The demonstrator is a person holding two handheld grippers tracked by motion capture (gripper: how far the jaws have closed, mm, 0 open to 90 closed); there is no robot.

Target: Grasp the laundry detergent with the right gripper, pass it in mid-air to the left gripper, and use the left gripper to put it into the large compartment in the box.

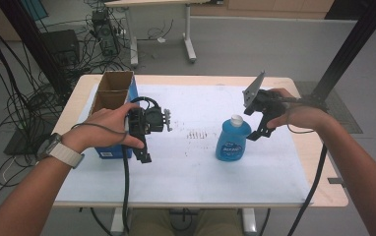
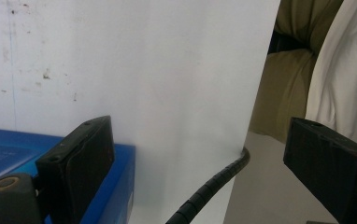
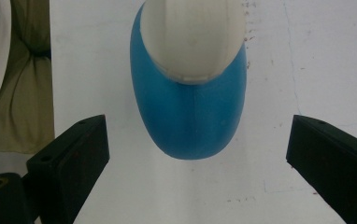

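**Here, both grippers wide, bottle under the right one**

Leftmost stands the cardboard box (image 1: 111, 96), its blue side (image 2: 120, 186) touching the outer face of the left gripper's near jaw in the left gripper view. The left gripper (image 1: 144, 157) hangs just beside that box, over the white sheet (image 1: 186, 167), jaws spread wide with nothing between them; its ribbed cable (image 2: 209, 186) runs across the gap below. Between the two grippers the sheet carries a patch of small reddish marks (image 1: 199, 134). Farther right, the blue bottle (image 1: 232, 140) with its white cap (image 3: 193, 37) stands upright on the sheet. The right gripper (image 1: 259, 133) hovers just beside and above it, tilted down; in the right gripper view the bottle sits centred ahead of the spread jaws, neither pad touching it.
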